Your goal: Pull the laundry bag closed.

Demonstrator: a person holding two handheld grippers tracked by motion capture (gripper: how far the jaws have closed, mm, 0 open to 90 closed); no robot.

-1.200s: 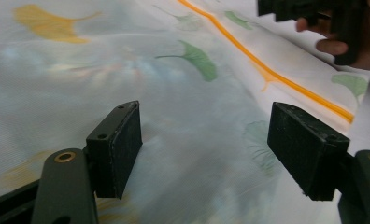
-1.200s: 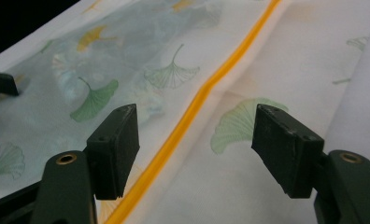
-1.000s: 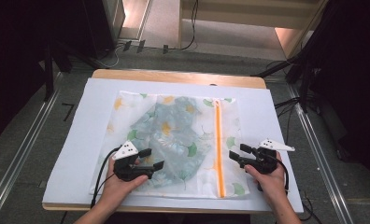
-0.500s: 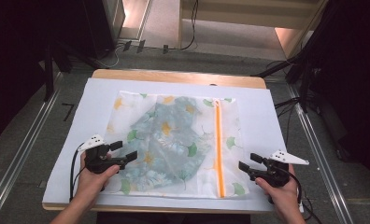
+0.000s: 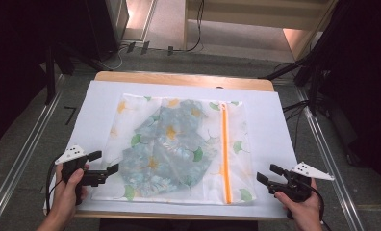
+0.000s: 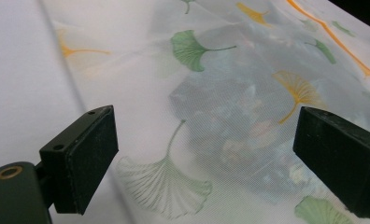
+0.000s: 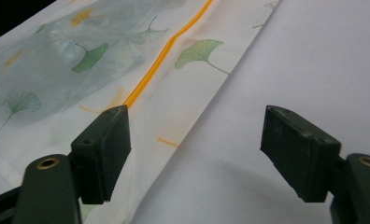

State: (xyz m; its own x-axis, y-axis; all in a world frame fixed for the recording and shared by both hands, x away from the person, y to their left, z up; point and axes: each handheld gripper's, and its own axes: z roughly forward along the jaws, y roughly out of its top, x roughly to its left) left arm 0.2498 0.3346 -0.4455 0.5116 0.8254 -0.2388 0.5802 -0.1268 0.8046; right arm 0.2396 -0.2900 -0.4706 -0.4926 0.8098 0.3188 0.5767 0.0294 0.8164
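High view: the mesh bag (image 5: 179, 149) lies flat mid-table, seemingly clear of the edges. The left gripper (image 5: 104, 162) and right gripper (image 5: 268, 174), jaws just opened and empty, flank its near corners.

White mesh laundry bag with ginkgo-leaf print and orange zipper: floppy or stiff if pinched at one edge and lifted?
Probably floppy: the white mesh laundry bag with ginkgo-leaf print lies flat, its thin netting see-through. Likely to sag unevenly, since the blue-green floral garment bunched inside would slide to the low end. The orange zipper may give one slightly stiffer line.
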